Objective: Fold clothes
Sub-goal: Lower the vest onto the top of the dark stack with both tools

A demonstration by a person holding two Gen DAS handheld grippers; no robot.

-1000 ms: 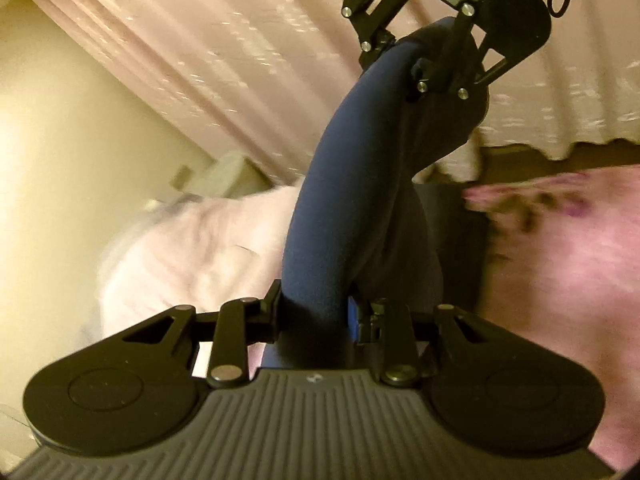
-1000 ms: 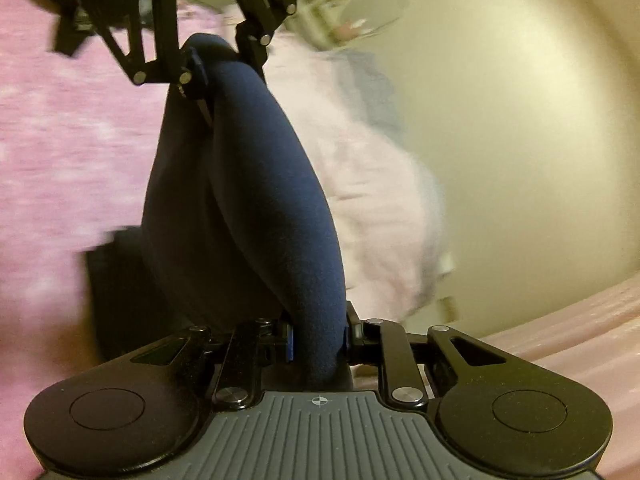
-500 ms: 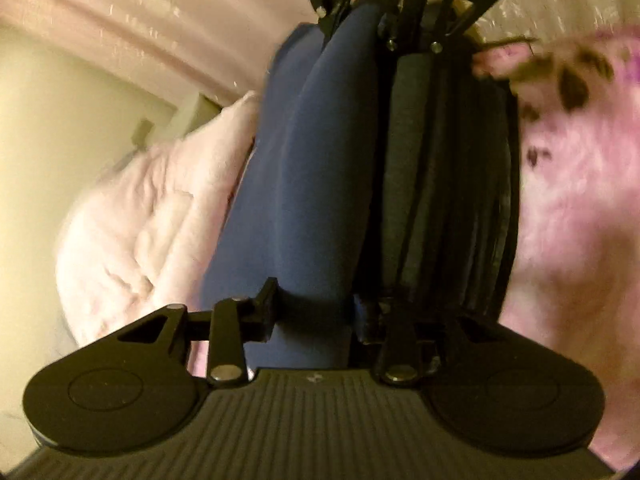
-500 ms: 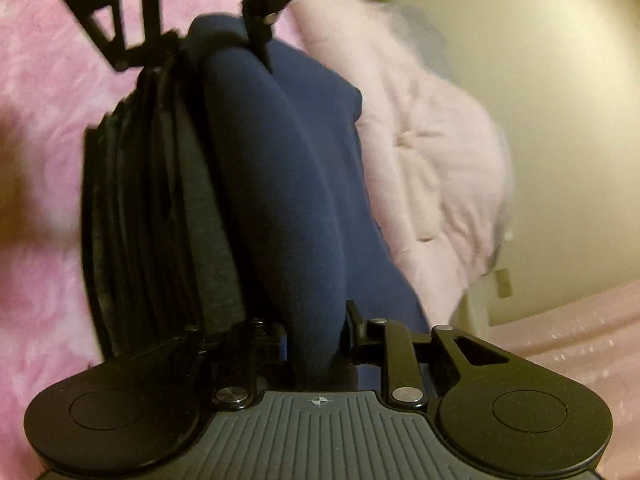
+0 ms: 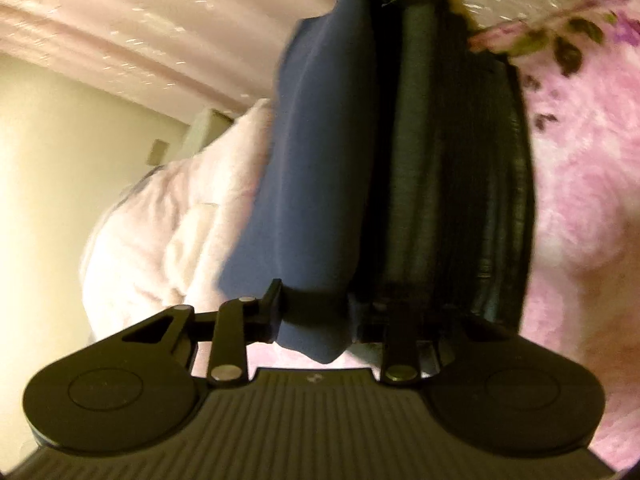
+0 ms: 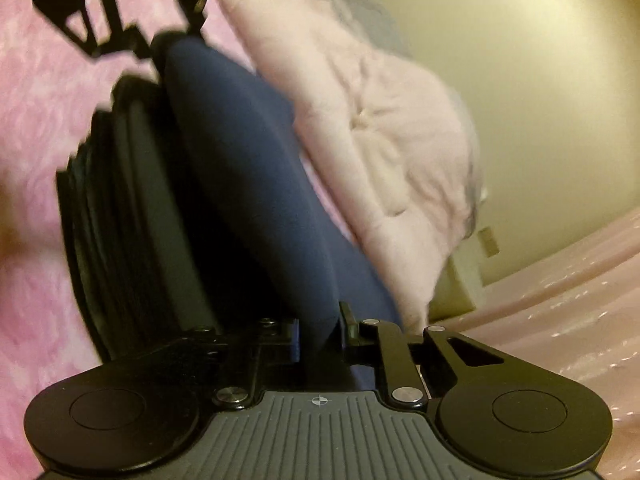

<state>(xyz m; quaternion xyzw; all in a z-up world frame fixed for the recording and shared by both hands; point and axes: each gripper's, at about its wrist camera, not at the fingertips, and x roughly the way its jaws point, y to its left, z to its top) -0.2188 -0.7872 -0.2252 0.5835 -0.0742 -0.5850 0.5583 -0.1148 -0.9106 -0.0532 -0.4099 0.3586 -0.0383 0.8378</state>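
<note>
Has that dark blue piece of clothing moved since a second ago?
Yes. The blue garment has come down: it hung high before the pink curtain; now it lies by the black folded stack.

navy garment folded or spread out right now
Folded, not spread: the navy garment hangs as a thick doubled roll between the left gripper and right gripper, both closing on its ends, beside a dark folded stack.
</note>
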